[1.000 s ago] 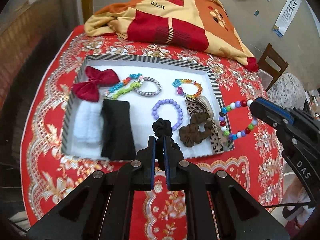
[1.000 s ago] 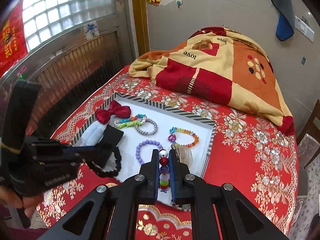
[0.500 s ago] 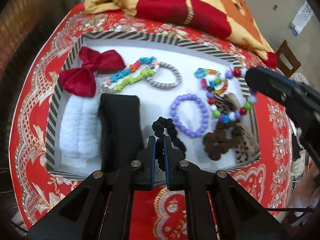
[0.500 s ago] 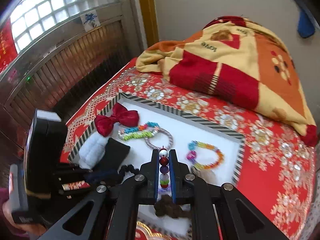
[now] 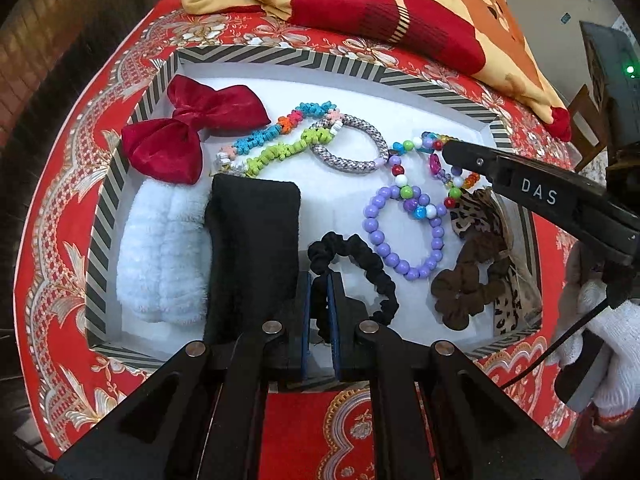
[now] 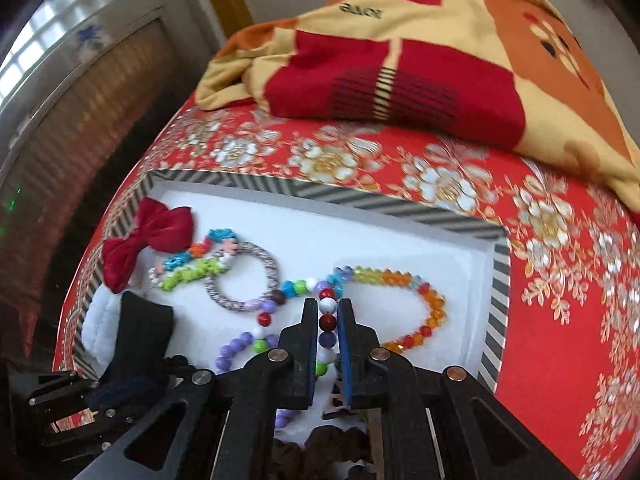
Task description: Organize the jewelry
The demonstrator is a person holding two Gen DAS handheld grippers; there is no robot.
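A striped-rim white tray (image 5: 280, 60) holds the jewelry. My left gripper (image 5: 319, 280) is shut on a black scrunchie (image 5: 360, 264), which rests on the tray floor next to a black headband (image 5: 252, 240). My right gripper (image 6: 327, 308) is shut on a multicoloured bead bracelet (image 6: 326, 322) low over the tray; in the left wrist view the bracelet (image 5: 404, 184) drapes over a purple bead bracelet (image 5: 400, 236) from the right gripper's finger (image 5: 520, 184). An orange-rainbow bracelet (image 6: 400, 280) lies just beyond.
The tray also holds a red bow (image 5: 188, 132), a white fluffy band (image 5: 164, 248), coloured bead strands (image 5: 280, 136), a grey rope ring (image 5: 352, 144), a brown scrunchie (image 5: 468, 284) and a leopard band (image 5: 480, 208). A blanket (image 6: 420, 52) lies behind on the red cloth (image 6: 560, 320).
Both grippers moved forward and down into the tray. The black scrunchie came to rest on the tray floor, and the multicoloured bracelet came in from the right over the purple bracelet.
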